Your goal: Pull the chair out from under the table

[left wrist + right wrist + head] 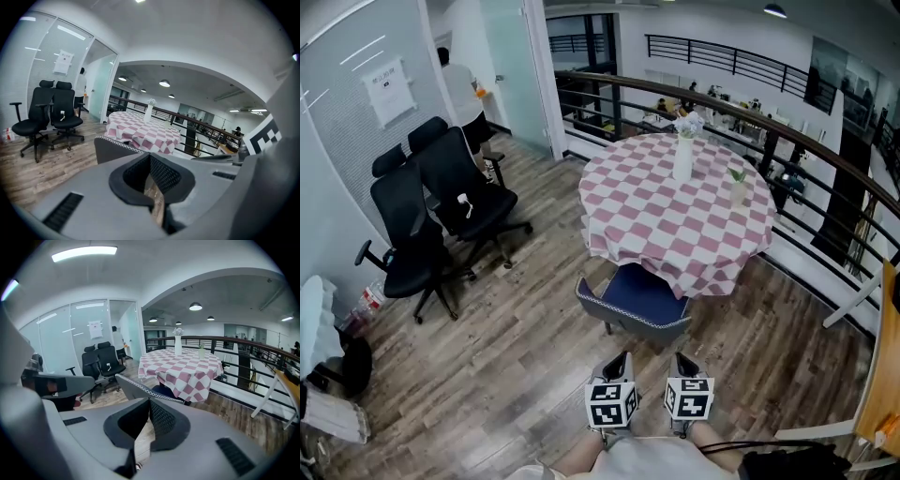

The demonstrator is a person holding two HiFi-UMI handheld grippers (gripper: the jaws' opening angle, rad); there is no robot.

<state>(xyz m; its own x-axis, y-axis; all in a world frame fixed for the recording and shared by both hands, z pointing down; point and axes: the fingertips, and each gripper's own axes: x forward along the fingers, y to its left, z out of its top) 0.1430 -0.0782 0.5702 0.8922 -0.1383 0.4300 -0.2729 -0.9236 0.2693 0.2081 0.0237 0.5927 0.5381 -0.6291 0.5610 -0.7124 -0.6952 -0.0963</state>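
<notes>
A chair (639, 296) with a blue seat and a grey stitched back is partly tucked under a round table (675, 206) covered in a pink-and-white checked cloth. Its back faces me. My left gripper (620, 361) and right gripper (683, 362) sit side by side low in the head view, a short way from the chair back and not touching it. Both are shut with nothing in them. The left gripper view shows the shut left gripper (150, 158) with the chair back (115, 149) beyond it. The right gripper view shows the same for the right gripper (149, 403) and chair back (140, 390).
A white vase (682, 156) and a small glass with a sprig (738, 187) stand on the table. Two black office chairs (441, 216) stand to the left, with a person (465, 94) behind them. A dark railing (787, 131) curves behind the table. Bags (328, 375) lie at the left.
</notes>
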